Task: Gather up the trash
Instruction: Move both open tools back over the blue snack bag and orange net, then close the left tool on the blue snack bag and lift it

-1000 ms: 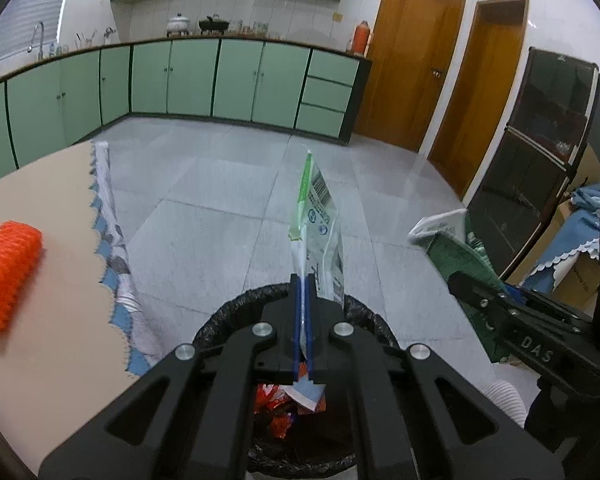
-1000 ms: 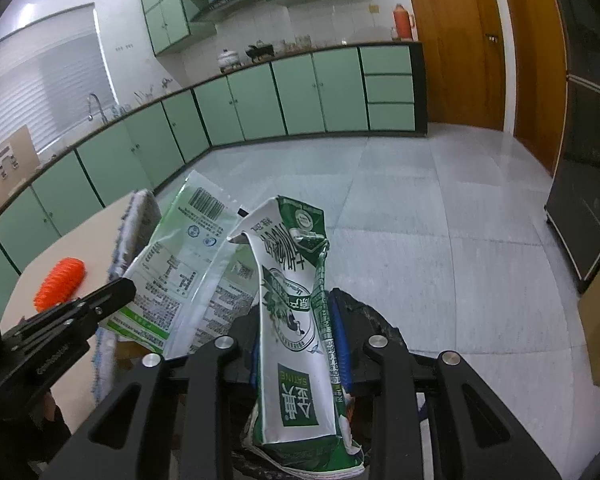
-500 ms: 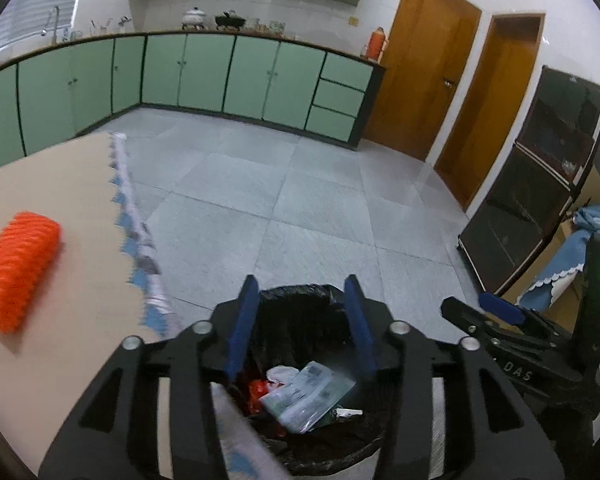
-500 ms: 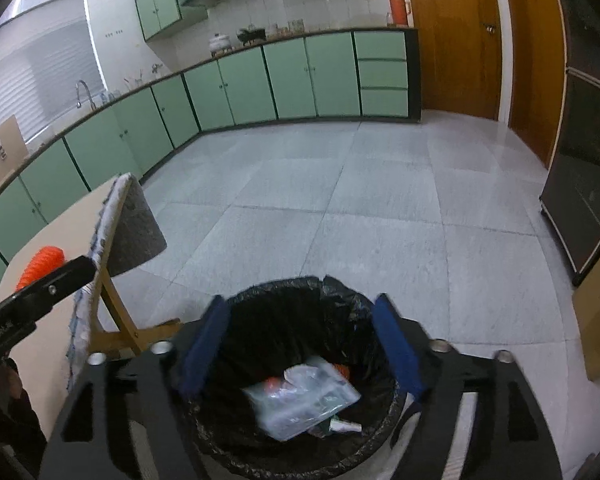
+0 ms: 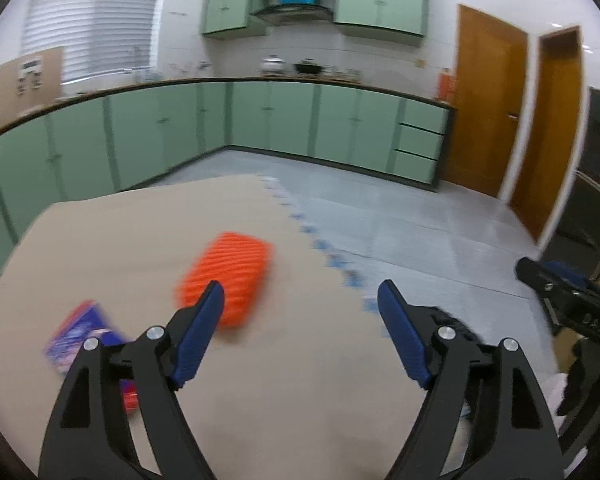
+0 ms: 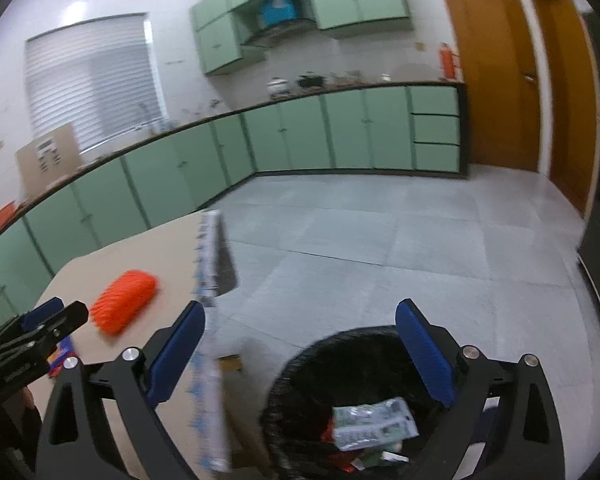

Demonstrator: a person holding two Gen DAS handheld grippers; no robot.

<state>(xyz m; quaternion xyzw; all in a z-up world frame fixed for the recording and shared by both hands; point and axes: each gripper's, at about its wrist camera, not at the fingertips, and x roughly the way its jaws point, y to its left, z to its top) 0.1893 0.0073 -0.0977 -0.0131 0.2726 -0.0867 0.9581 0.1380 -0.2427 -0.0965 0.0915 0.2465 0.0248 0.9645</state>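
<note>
- Left wrist view: left gripper [image 5: 300,300], jaws opening with nothing between them, hangs over a beige table [image 5: 140,232].
- On the table lie an orange ribbed plastic packet [image 5: 230,276] and, nearer, a blurred blue-and-red wrapper [image 5: 80,334].
- Right wrist view: right gripper [image 6: 300,326], jaws opening and empty, hangs above a round black-lined trash bin [image 6: 300,384].
- A grey-white printed wrapper [image 6: 374,424] lies inside the bin.

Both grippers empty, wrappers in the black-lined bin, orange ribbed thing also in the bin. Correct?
Not quite. The orange ribbed thing lies on the table, not in the bin, as the left wrist view shows. The rest holds: left gripper and right gripper are empty, jaws opening; wrappers are in the bin.
</note>
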